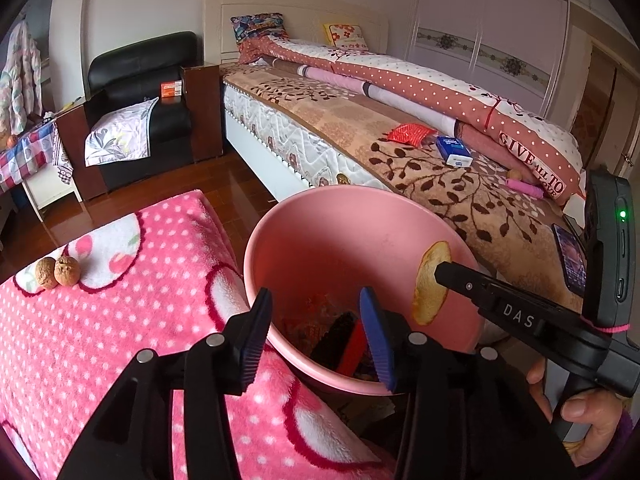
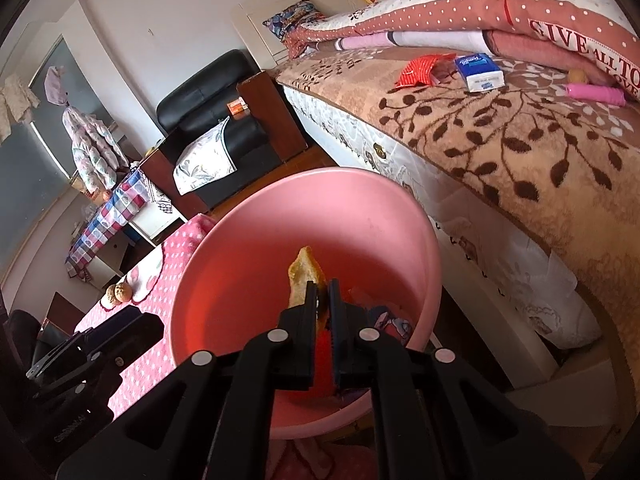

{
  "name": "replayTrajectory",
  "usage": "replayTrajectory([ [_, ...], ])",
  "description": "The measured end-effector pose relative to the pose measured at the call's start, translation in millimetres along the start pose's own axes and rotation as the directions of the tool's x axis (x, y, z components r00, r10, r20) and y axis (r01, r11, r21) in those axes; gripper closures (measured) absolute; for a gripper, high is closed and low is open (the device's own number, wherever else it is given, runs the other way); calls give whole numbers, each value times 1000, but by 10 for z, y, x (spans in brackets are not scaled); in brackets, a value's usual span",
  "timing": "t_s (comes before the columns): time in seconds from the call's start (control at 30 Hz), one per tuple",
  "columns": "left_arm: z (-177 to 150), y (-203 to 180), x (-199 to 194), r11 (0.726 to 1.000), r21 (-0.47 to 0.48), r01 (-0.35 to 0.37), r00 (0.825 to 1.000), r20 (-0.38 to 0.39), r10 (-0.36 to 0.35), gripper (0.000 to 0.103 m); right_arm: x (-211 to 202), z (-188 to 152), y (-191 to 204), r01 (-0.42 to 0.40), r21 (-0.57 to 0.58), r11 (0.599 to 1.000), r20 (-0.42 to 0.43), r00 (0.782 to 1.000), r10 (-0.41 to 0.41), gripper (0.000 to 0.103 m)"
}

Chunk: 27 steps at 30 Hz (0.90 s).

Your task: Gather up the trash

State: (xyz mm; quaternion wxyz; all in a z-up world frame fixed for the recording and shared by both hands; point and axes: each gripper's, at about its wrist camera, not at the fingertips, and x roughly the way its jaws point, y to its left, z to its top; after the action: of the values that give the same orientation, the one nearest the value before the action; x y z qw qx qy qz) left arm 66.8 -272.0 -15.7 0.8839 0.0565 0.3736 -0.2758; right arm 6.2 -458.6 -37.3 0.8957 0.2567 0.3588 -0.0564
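A pink bin [image 1: 256,248] [image 2: 280,184] stands between a pink dotted blanket [image 1: 120,320] and the bed. My left gripper [image 1: 316,296] hangs open over its near rim, nothing between the blue pads. Red and dark scraps [image 1: 348,340] lie at the bottom. My right gripper [image 2: 322,286] [image 1: 440,270] is over the bin's mouth, shut on a yellow-brown piece of peel [image 2: 302,270] [image 1: 430,284]. On the bed lie a red wrapper [image 1: 410,133] [image 2: 420,70], a blue tissue pack [image 1: 453,151] [image 2: 478,72] and a pink stick-like item [image 1: 524,188] [image 2: 596,94].
Two walnuts [image 1: 56,272] [image 2: 118,294] rest on the pink blanket. A folded quilt [image 1: 440,88] runs along the bed's far side. A black armchair [image 1: 144,80] and a brown side cabinet [image 1: 204,108] stand beyond the wooden floor [image 1: 160,196]. A hand [image 1: 592,420] grips the right handle.
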Motion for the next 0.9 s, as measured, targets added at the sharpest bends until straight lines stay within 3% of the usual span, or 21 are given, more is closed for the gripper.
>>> replayTrajectory([
  [0.1, 1, 7, -15, 1000, -4, 3, 1000, -1, -3, 58, -31, -17, 19, -10, -6, 1000, 12, 1000, 10, 76],
  [0.17, -2, 10, -28, 1000, -7, 1, 1000, -1, -1, 57, -47, -24, 41, -11, -16, 1000, 16, 1000, 11, 72],
  [0.9, -27, -30, -127, 999, -21, -49, 999, -6, 49, 57, -199, -163, 157, -16, -81, 997, 16, 1000, 17, 72],
])
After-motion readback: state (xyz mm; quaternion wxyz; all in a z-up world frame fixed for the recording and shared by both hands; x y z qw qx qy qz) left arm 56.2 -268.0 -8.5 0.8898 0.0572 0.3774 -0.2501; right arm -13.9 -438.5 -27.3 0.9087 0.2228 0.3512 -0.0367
